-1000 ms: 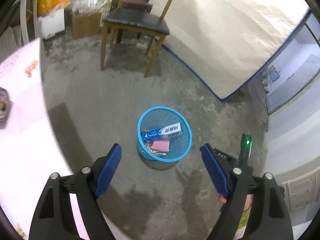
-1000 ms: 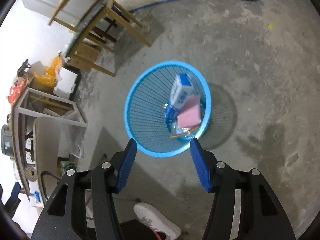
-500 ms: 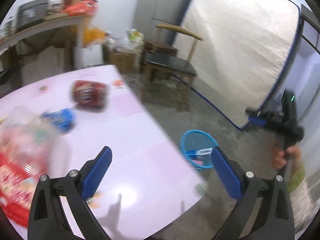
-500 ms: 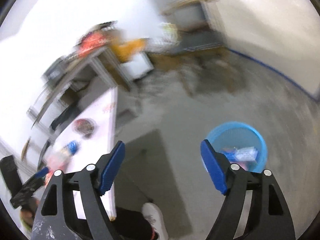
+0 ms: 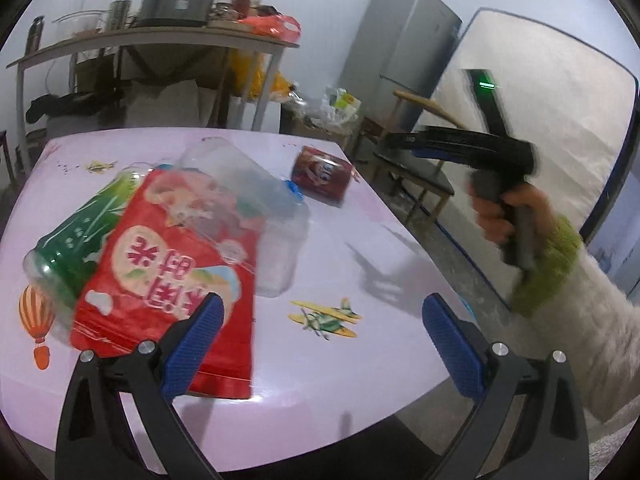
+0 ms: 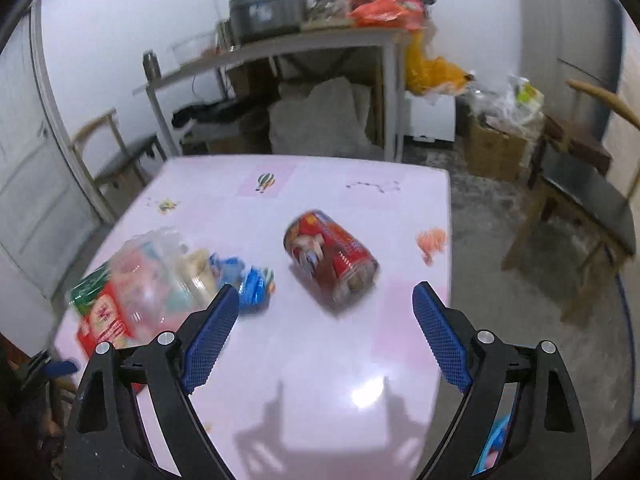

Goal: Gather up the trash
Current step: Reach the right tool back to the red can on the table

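Trash lies on the pink table (image 5: 360,380): a red snack bag (image 5: 172,272), a clear bottle with a blue cap (image 5: 248,208) resting on it, a green container (image 5: 76,236) under the bag's left side, and a red can (image 5: 322,176) on its side farther back. My left gripper (image 5: 322,316) is open above the table, its left pad over the bag's lower edge, nothing held. A hand holds my right gripper (image 5: 404,142) beyond the table's right edge. In its own view the right gripper (image 6: 324,300) has empty jaws, still opening, with the red can (image 6: 332,258) just beyond its tips.
A blue basket (image 6: 496,440) shows on the floor below the table's right edge. A wooden chair (image 6: 580,200), a cardboard box (image 6: 496,148), a cluttered metal shelf table (image 6: 300,48), a grey fridge (image 5: 400,40) and a mattress (image 5: 560,120) stand around.
Both grippers swung up from over the blue basket on the floor to face the pink table with its trash. Both pairs of jaws stand wider than before.
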Action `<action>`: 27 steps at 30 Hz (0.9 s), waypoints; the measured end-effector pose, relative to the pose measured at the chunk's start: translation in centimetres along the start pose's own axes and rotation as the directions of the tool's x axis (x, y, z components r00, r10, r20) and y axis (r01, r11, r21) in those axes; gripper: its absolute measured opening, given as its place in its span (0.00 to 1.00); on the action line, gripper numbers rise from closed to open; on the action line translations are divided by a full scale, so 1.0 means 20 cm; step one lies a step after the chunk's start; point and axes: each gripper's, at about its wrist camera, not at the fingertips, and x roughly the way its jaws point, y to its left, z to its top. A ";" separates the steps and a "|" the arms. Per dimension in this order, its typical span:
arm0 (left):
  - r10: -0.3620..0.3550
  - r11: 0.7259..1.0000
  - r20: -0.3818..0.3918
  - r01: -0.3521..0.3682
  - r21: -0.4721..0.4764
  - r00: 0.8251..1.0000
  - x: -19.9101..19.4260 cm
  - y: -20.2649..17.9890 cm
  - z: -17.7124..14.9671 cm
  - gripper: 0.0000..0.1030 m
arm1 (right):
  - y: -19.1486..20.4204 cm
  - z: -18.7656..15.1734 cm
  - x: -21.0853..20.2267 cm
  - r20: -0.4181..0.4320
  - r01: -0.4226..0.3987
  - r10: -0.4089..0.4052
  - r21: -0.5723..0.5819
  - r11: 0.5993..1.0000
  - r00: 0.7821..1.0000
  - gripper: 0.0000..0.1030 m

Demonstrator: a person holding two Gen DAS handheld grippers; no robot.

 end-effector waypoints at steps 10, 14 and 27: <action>-0.039 0.999 0.023 0.038 0.015 0.999 0.00 0.06 0.00 0.95 | 0.10 0.28 0.60 -0.223 0.085 -0.120 -0.159 0.984 0.968 0.81; -0.068 0.997 0.012 0.068 0.023 0.998 0.02 0.06 0.00 0.95 | 0.16 0.28 0.72 -0.313 0.089 -0.172 -0.261 0.961 0.934 0.76; -0.103 0.995 0.014 0.103 -0.009 0.995 0.03 0.07 -0.01 0.94 | 0.09 0.14 0.57 -0.293 0.081 -0.126 -0.160 0.984 0.948 0.58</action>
